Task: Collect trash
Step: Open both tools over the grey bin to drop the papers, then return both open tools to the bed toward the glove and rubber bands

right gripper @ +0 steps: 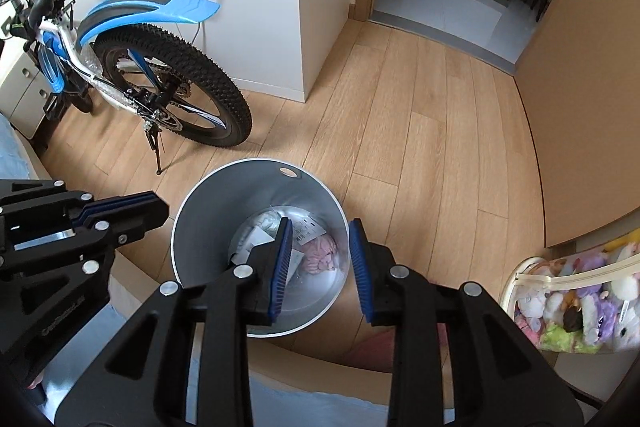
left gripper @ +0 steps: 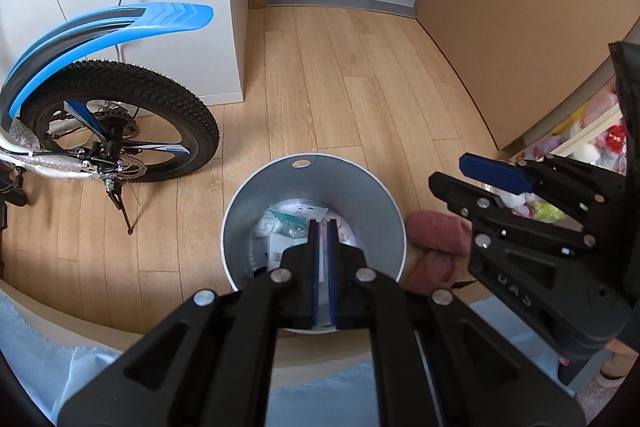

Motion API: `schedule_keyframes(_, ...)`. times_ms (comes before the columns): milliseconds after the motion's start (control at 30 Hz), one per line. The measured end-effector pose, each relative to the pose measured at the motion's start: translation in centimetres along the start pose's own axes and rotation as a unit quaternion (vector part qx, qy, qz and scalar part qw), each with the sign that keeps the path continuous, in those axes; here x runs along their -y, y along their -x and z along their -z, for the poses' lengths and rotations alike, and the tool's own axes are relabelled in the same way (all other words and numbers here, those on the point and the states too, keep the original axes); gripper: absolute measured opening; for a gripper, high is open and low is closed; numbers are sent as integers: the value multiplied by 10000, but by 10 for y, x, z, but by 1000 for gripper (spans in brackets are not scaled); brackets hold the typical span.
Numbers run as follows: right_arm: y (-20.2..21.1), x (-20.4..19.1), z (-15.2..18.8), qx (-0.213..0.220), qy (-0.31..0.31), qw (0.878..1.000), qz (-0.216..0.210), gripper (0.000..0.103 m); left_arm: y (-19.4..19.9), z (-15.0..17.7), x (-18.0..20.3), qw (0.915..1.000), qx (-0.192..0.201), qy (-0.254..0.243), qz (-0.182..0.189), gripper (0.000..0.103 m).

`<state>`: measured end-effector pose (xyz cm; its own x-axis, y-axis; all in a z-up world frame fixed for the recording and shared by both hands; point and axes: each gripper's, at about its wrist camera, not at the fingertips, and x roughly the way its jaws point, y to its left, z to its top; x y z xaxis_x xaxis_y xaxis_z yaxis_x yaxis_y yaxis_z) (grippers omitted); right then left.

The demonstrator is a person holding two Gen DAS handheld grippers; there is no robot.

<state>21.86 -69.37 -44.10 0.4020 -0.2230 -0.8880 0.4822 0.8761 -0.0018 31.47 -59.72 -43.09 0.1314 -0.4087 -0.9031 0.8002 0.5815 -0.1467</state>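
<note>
Wood floor [right gripper: 420, 147]: left gripper [left gripper: 323, 223] shut, right gripper [right gripper: 320, 227] parted (empty).

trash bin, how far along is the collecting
Done: the trash bin already holds wrappers and a crumpled pink item. In hand: nothing; the right tongs stand open and empty above it, the left tongs are shut and empty. Left: no loose trash shows on the visible floor.

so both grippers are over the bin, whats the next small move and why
Probably lift the right gripper up and away from the bin. Its fingers stand apart with nothing between them, and paper scraps and a pink wad already lie on the bin's bottom. The left gripper looks shut and empty too.
</note>
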Motion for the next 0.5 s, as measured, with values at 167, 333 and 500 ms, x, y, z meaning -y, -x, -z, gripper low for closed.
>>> schedule_keyframes(167, 12, -12, 0, 285, 251, 9988, 321, 43, 21, 15, -9, 9996, 43, 180, -201, 6)
schedule_keyframes(333, 47, -42, 3, 556, 528, 9971, 13, 57, 58, 45, -30, 9968, 156, 615, -495, 6)
schedule_keyframes(500, 85, -83, 9, 667, 886, 9935, -267, 57, 102, 80, -57, 9904, 301, 1068, -826, 6)
